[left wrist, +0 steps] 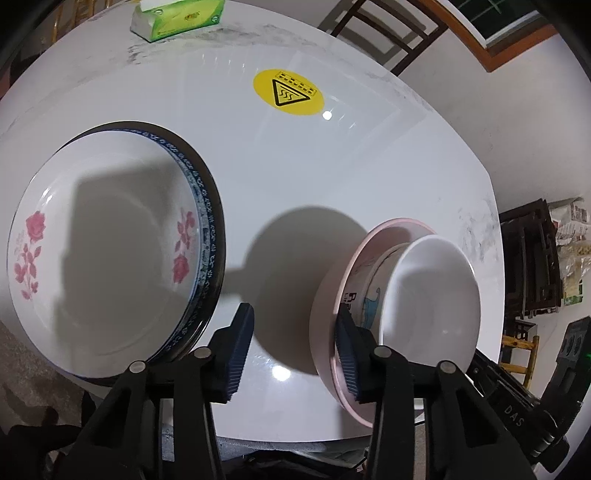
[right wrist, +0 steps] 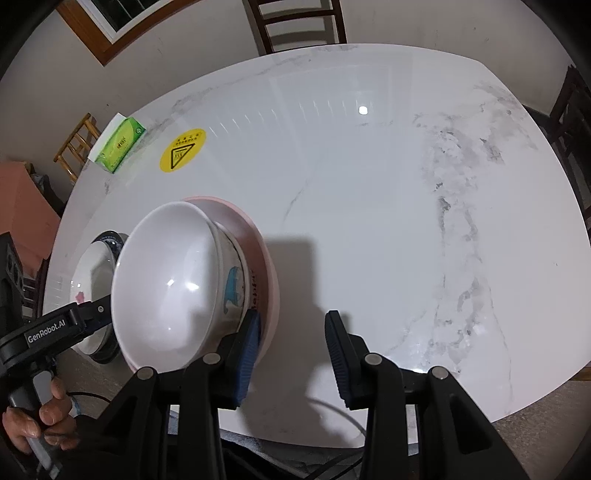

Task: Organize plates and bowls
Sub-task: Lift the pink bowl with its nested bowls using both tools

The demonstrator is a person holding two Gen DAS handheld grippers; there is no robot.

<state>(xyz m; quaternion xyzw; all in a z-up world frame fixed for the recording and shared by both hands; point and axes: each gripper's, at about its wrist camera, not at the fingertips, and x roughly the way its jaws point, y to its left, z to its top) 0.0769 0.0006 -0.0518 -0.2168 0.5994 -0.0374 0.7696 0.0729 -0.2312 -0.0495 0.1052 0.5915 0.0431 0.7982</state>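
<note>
While both grippers tilt steeply down over the white marble table [left wrist: 295, 166], the entries stand thus:

Left gripper [left wrist: 293, 314]: jaws partly open, nothing held; only bare tabletop and a shadow lie between the pads.
Right gripper [right wrist: 294, 317]: jaws partly open, nothing held; bare tabletop between the pads.
Bowl stack: white bowl [left wrist: 432, 295] nested in a printed bowl [left wrist: 364, 291] with blue artwork, that one nested in a pink bowl [left wrist: 325, 332]. The stack stands on the table, outside the left gripper's jaws on their right side and outside the right gripper's jaws on their left side.
Contact with stack: the left gripper's right finger overlaps the pink bowl's wall, and the right gripper's left finger overlaps the rim on the opposite side; whether either truly touches cannot be told.
Plate stack: rose-patterned plate [left wrist: 103, 258] lying on a blue-bordered plate [left wrist: 207, 236], to the left of the left gripper's jaws, just beside its left finger.
Person's hand [right wrist: 37, 424]: wrapped round the left gripper's handle.
Warning sticker [left wrist: 288, 92]: yellow, round, on the table well ahead of the left jaws.
Tissue pack [left wrist: 177, 18]: green, at the table's far edge.
Chair [right wrist: 299, 22]: dark wood, beyond the table.
</note>
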